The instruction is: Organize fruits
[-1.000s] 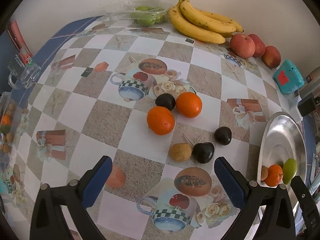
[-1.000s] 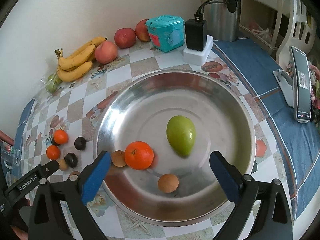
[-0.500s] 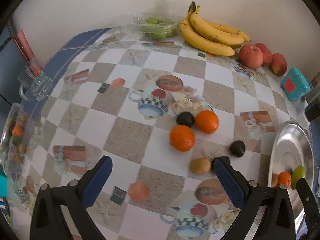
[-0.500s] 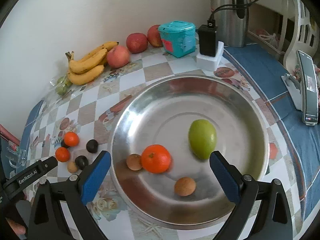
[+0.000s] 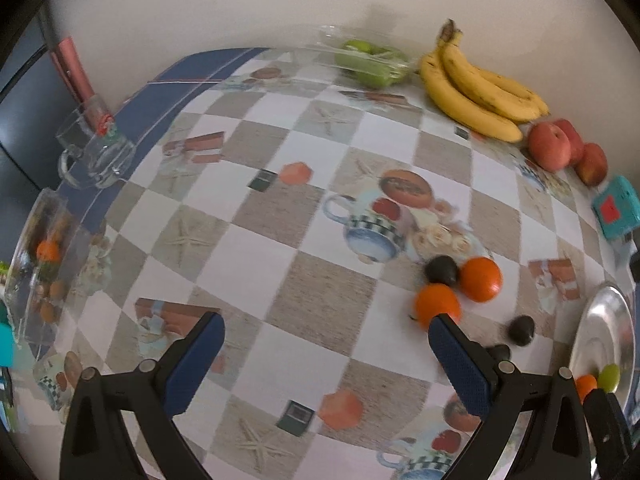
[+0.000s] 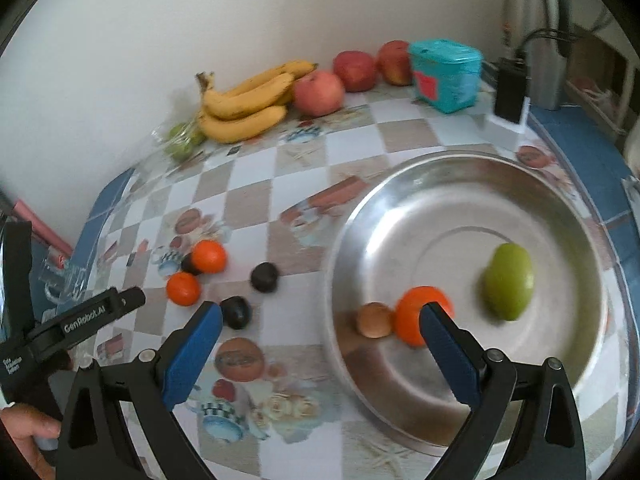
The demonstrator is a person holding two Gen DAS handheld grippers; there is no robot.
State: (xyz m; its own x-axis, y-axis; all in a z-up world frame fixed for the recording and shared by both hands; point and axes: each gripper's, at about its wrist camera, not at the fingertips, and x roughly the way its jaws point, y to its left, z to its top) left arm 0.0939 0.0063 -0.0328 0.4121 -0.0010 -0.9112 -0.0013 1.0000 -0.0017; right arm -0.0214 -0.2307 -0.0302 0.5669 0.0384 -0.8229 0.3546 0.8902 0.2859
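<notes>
A steel bowl [image 6: 560, 216] holds a green fruit [image 6: 509, 282], an orange [image 6: 416, 312] and a small brown fruit [image 6: 374, 319]. On the checked tablecloth lie two oranges [image 5: 480, 279] [image 5: 436, 305] and dark fruits [image 5: 441, 270] [image 5: 521, 330]; the same group shows in the right wrist view, with an orange [image 6: 208, 256] and dark fruits [image 6: 264, 277] [image 6: 236, 311]. My left gripper [image 5: 326, 360] is open and empty, above the cloth left of the fruits. My right gripper [image 6: 320, 344] is open and empty, over the bowl's left rim.
Bananas [image 6: 244, 104], red apples [image 6: 319, 87], a bag of green fruit [image 5: 372, 62] and a teal box [image 6: 446, 74] line the wall. A charger [image 6: 509, 96] and kettle stand at the back right. A glass mug [image 5: 94, 156] stands at the left edge.
My left gripper has pulled back and swung left, so the loose fruits slid to the right of its view. My right gripper has swung left, away from the bowl's middle toward the loose fruits.
</notes>
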